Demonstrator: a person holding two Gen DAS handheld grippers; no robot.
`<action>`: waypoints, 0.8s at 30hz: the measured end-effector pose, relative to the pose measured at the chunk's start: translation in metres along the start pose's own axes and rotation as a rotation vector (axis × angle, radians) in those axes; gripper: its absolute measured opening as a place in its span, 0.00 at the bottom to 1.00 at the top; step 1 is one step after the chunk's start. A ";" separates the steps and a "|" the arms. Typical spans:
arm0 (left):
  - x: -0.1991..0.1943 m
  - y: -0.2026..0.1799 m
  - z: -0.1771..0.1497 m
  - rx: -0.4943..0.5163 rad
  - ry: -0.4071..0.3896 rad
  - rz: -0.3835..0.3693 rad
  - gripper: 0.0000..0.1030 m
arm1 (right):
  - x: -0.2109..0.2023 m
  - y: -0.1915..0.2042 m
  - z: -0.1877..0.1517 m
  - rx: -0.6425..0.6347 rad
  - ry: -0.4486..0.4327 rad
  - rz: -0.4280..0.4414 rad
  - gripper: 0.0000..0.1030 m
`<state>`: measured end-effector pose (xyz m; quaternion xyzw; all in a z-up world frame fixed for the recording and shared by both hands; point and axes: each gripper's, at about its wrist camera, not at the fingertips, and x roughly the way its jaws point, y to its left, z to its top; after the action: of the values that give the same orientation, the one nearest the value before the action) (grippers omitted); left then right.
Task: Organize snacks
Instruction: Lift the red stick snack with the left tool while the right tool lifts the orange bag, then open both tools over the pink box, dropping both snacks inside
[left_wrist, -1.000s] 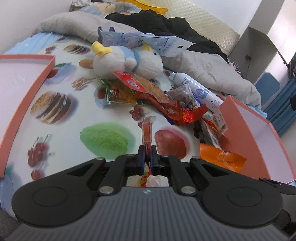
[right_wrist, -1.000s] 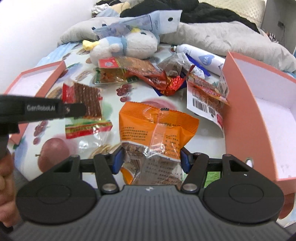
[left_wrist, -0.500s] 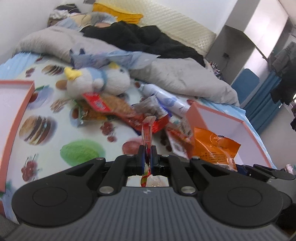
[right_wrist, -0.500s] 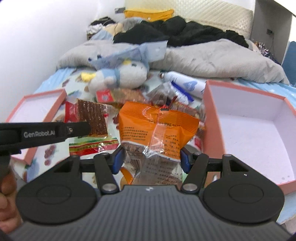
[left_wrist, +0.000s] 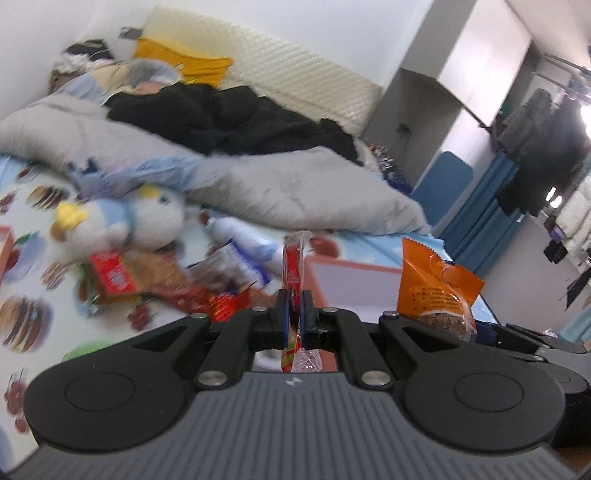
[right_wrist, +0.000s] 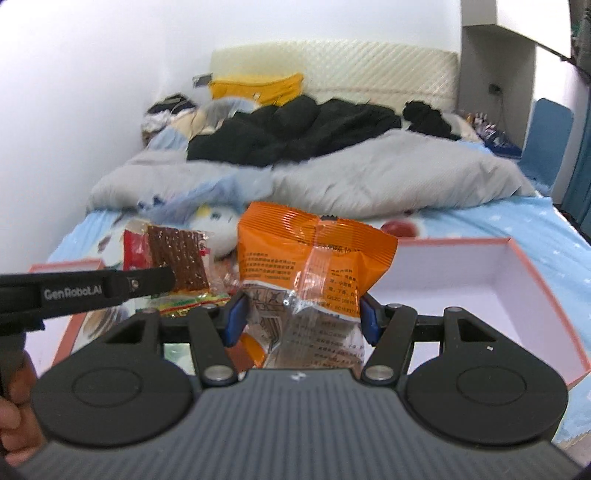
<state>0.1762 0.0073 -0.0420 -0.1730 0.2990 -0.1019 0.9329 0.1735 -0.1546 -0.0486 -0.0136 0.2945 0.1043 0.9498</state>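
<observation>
So both hands are carrying a snack at once here, which I'm guessing is just to save a trip. The left gripper (left_wrist: 293, 308) is clamped down tight on a thin red spicy-strip packet (right_wrist: 173, 260), pinching it by its flat faces near the lower end so most of it is sticking up past the fingertips, edge-on to its own camera. The right gripper (right_wrist: 301, 317) is squeezing the orange snack bag (right_wrist: 314, 254) with its jaws standing much wider, since that bag is puffy and needs the pads on either side of its clear lower half. Both packets are hanging in the air above the bed, clear of the fruit-print sheet (left_wrist: 22, 325). The big pink box (right_wrist: 517, 280) is sitting open just beyond and to the right of the orange bag, white inside with nothing showing in the part I can see, so that's probably where it's heading. A second pink box (right_wrist: 66, 267) is lying over on the left, behind the left gripper's finger, maybe the spot for the strip packet, though I can't say for sure. The rest of the snack pile (left_wrist: 166, 284) is sitting by the plush toy (left_wrist: 122, 221), waiting to get sorted.
</observation>
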 end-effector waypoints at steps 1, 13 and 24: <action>0.001 -0.007 0.004 0.013 -0.005 -0.007 0.06 | -0.001 -0.005 0.002 0.004 -0.011 -0.008 0.61; 0.040 -0.081 0.028 0.128 0.004 -0.095 0.06 | 0.000 -0.069 0.015 0.059 -0.077 -0.103 0.61; 0.128 -0.135 0.016 0.235 0.209 -0.146 0.06 | 0.044 -0.142 -0.009 0.135 0.080 -0.182 0.61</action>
<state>0.2760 -0.1502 -0.0449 -0.0727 0.3672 -0.2212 0.9005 0.2331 -0.2860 -0.0863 0.0196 0.3360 -0.0028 0.9417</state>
